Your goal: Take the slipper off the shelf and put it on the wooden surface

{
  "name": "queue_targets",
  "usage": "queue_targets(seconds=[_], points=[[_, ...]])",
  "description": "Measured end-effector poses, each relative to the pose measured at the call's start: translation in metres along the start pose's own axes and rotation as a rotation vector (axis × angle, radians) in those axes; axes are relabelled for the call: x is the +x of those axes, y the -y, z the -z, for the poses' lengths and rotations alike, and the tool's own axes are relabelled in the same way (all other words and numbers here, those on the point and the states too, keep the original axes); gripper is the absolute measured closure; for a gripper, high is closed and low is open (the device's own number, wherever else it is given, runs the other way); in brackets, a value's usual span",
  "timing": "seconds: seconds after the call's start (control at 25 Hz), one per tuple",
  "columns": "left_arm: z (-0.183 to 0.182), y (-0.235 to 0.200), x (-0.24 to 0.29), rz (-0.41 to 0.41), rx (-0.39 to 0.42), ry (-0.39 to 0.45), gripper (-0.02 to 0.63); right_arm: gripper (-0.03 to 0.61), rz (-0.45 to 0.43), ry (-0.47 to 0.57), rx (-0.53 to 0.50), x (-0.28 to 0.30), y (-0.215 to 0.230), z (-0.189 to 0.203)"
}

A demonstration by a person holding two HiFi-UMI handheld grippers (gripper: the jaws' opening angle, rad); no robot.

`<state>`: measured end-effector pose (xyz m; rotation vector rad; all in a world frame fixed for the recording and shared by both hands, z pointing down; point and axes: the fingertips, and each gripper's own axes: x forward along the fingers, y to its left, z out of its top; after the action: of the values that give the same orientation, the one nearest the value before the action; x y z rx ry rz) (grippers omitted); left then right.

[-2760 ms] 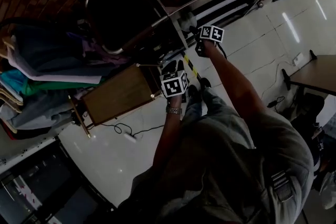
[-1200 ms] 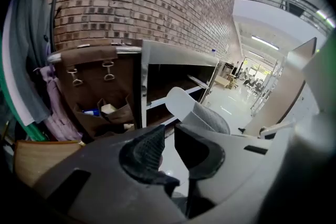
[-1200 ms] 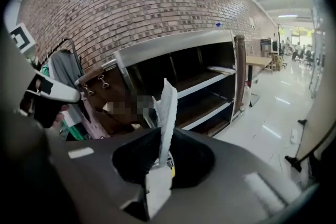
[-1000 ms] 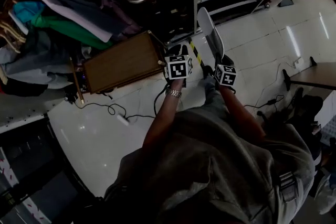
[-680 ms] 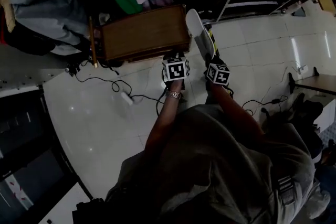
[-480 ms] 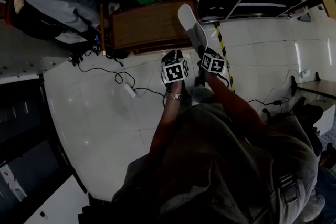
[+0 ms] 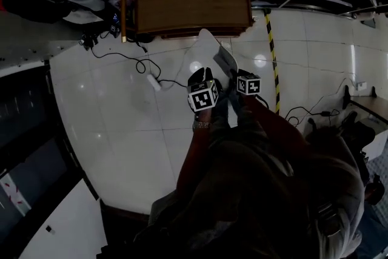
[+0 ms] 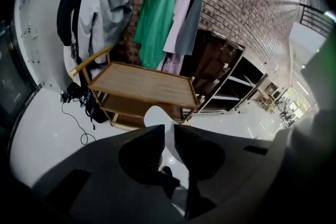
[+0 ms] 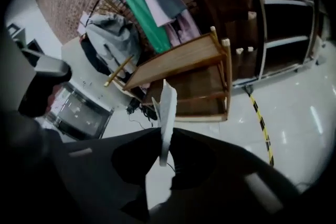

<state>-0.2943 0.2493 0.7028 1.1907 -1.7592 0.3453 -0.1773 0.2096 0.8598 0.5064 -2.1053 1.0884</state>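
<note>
**— Where's the slipper right now?**
— In your right gripper [image 9: 167, 136]. Its fingers [image 9: 134, 157] are clamped on the thin edge of the white slipper [image 9: 167, 107], which stands up on edge between them and sticks out well past the tips.

**— And seen from above?**
— The slipper [image 7: 209, 51] is in the air over the white tiled floor [image 7: 121, 130]. It reaches forward from your right gripper [image 7: 230, 73] toward the wooden desk [image 7: 191, 6], with its far end just short of the desk's near edge and not touching it.

**— What about my left?**
— Your left gripper [image 8: 169, 134] holds nothing. Its fingers [image 8: 142, 152] stand a narrow slit apart, and the slipper's rounded end [image 8: 152, 113] shows just beyond their tips, in front of the desk [image 8: 142, 84].
</note>
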Motion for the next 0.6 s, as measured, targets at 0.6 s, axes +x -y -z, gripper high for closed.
queue_targets(seconds=[0.6], points=[[0.075,-0.06,0.067,-0.011,-0.083,-0.116,0.554,0.445,0.209,0.196,0.352,0.173,0.177,-0.11]])
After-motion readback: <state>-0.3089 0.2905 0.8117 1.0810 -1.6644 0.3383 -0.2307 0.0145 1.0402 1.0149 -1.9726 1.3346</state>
